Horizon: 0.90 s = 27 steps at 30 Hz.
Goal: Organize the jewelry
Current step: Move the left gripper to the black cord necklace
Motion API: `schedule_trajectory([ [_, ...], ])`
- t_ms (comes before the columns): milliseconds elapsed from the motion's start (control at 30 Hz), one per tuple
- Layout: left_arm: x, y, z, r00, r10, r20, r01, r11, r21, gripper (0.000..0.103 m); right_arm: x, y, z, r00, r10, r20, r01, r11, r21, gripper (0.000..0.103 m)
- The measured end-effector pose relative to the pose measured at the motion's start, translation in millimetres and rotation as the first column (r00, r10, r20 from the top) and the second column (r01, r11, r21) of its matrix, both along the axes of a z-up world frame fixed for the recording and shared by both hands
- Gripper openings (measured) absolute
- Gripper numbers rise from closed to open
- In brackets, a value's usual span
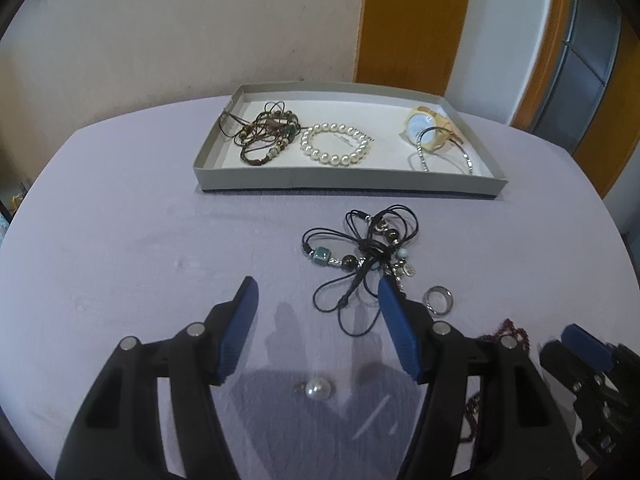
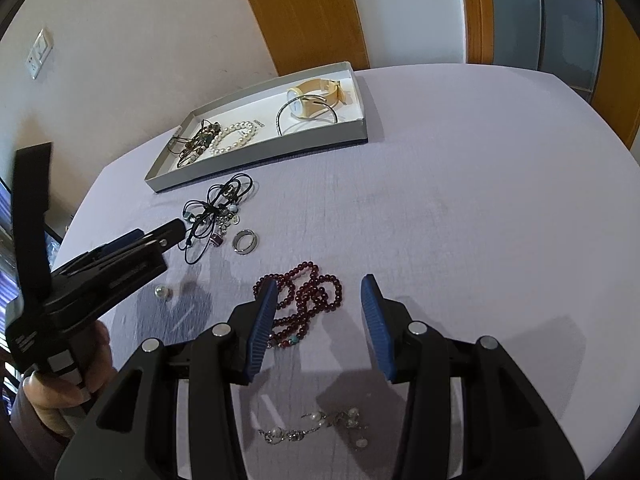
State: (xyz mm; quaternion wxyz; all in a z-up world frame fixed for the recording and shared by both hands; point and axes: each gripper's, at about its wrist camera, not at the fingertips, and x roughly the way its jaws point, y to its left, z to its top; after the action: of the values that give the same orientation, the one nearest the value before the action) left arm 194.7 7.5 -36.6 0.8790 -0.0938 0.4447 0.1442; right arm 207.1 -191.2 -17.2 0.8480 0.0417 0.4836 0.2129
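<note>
Meanwhile, both grippers hung unclenched and empty: the left gripper (image 1: 318, 300) toward the black-cord beaded necklace (image 1: 360, 256), the right gripper (image 2: 319, 294) over the dark-red bead strand (image 2: 308, 296), likely bound for the shallow grey cardboard tray (image 1: 348, 184) at the desk's far edge.

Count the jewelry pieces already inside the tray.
4 in the tray: brown cord bracelet at left, pearl bracelet in the middle, gold watch and thin silver bangle at right. None looks hidden.

Bare room is left on the lilac-covered table (image 2: 480, 208) right of the dark red bead necklace (image 2: 312, 296); leftward passage is blocked by tangled black cord jewellery (image 2: 216, 212).
</note>
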Motion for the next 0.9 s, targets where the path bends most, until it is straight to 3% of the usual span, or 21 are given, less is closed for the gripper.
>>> schedule_trajectory([
  [367, 30.6, -2.0, -18.1, 0.997, 0.018, -0.073, -0.019, 1.000, -0.010, 0.062, 10.5, -6.5, -2.6, 1.000, -0.011, -0.007, 0.011, 1.000, 0.005, 0.046],
  [667, 39.2, -7.1, -20.4, 0.997, 0.023, -0.070, -0.024, 1.000, -0.008, 0.057, 16.0, -4.3, -5.9, 1.000, -0.014, -0.016, 0.014, 1.000, 0.006, 0.046],
  [800, 41.0, -10.7, -19.3, 0.998, 0.010, -0.065, -0.012, 1.000, -0.023, 0.043, 15.5, -0.8, -6.9, 1.000, -0.012, -0.019, 0.012, 1.000, 0.003, 0.046],
  [900, 42.3, -16.3, -18.9, 0.998, -0.010, -0.063, 0.008, 0.999, -0.031, 0.019, 15.4, 0.2, -7.1, 1.000, -0.014, -0.022, 0.014, 1.000, 0.006, 0.046],
])
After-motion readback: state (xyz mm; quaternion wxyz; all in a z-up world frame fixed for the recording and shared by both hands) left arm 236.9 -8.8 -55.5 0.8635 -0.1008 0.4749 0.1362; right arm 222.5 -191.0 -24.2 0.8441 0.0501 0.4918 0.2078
